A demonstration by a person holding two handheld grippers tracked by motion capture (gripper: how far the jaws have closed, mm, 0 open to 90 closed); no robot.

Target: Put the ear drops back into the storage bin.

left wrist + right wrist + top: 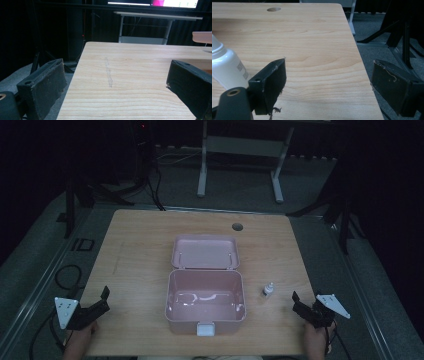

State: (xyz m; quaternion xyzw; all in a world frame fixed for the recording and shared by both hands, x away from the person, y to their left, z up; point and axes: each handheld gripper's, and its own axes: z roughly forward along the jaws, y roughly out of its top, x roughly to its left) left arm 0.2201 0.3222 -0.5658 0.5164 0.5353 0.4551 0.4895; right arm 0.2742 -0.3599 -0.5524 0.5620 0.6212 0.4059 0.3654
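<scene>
A pink box (205,302) stands open near the middle of the bench's (135,250) near edge, its lid (205,252) tipped back toward the far edge. A small white bottle (268,289) stands upright just beside the box, on the side toward the right edge. The right gripper (299,303) hovers at the near right corner, close to the bottle but apart from it; its jaws stand wide apart with nothing between them. The left gripper (103,297) sits at the near left corner, well apart from the box, its jaws also spread wide over bare wood and holding nothing.
</scene>
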